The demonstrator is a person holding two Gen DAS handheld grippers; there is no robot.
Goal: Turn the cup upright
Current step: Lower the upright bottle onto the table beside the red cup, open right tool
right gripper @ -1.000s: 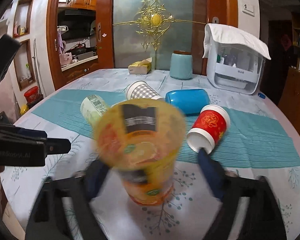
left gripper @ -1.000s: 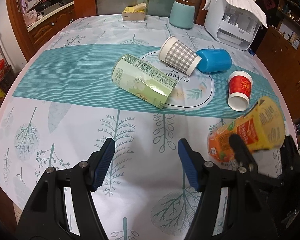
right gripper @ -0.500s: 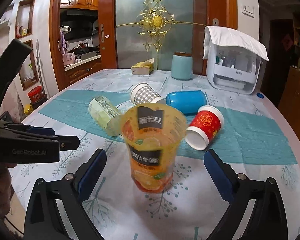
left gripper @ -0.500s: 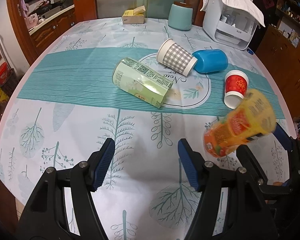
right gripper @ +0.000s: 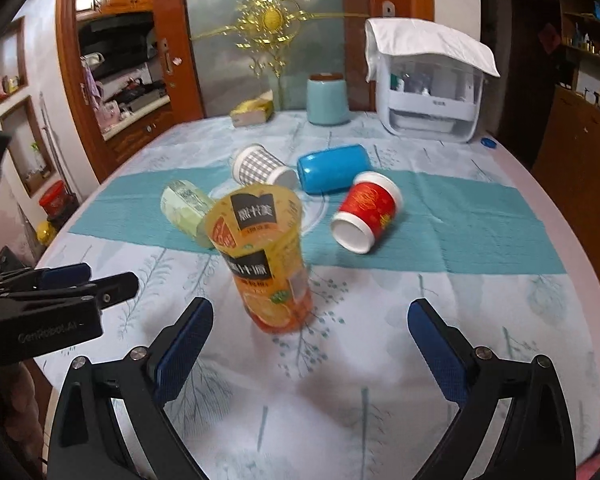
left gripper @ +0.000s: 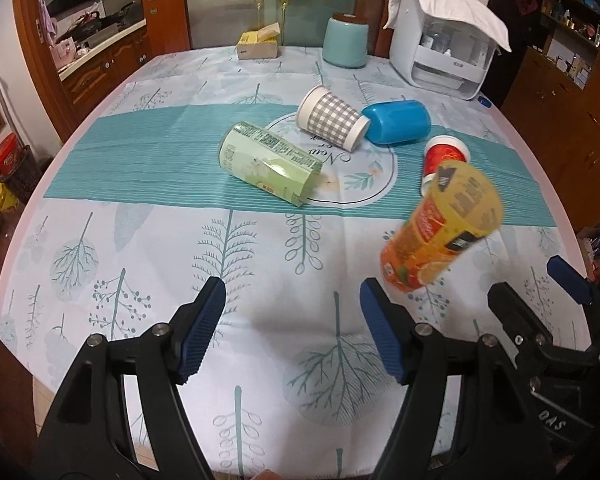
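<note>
The translucent orange plastic juice cup (right gripper: 265,260) stands mouth-up on the counter (right gripper: 480,320), toward its near edge and somewhat to the right of middle, just short of the teal stripe in the patterned cloth. From the right wrist camera it looks slightly tilted, and in the left wrist view it is blurred, so I cannot tell whether it sits fully settled on its base.

The right gripper (right gripper: 310,334) has its blue-padded fingers (right gripper: 184,342) spread wide on either side of the cup, touching nothing and holding nothing. The left gripper (left gripper: 292,330) is also spread wide and empty, hovering above the near edge of the counter to the left of the cup.

Judging by this, the flip of this cup is at its release stage: the cup is up and free of the fingers. The next move calls for drawing the right gripper straight back toward the near edge without brushing the cup's wall, since so light a cup would topple easily.

Four more cups lie on their sides nearer the counter's middle: a pale green printed paper cup (left gripper: 270,166), a grey checked paper cup (left gripper: 332,120), a blue plastic cup (left gripper: 398,122) and a red and white paper cup (right gripper: 368,216). If they belong to the task, the red one lies closest.
</note>
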